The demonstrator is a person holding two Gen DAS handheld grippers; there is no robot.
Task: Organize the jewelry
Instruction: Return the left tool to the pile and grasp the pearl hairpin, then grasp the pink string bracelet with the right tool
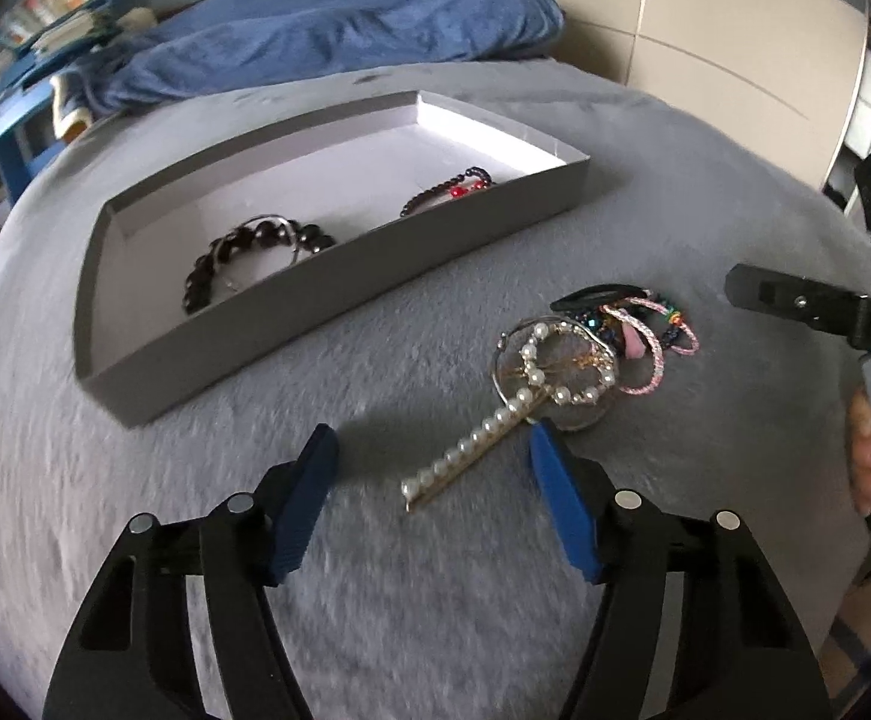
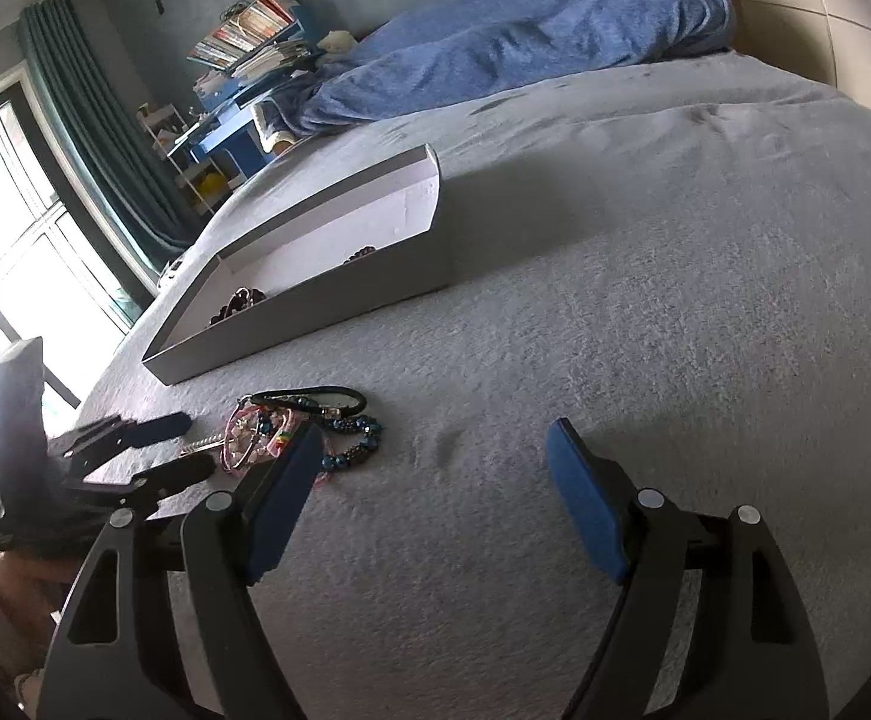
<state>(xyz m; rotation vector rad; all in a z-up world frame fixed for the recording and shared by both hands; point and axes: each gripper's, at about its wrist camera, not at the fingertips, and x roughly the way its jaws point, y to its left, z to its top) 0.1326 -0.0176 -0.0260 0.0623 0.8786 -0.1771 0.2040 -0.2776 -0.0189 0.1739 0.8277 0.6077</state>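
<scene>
The left claw, jaws apart and ungripping, straddles the gold pearl-studded hair clip; closing could drag along the tangled bracelet pile just beyond.

Right tool open above the grey bed, nothing between its pads. Jewelry pile lies beside its left pad. Grey tray sits beyond. Left tool approaches the pile's far side.

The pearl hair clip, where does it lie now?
In the left wrist view the pearl hair clip lies on the grey bedcover, between the open left gripper fingers, its head in the jewelry pile.
</scene>
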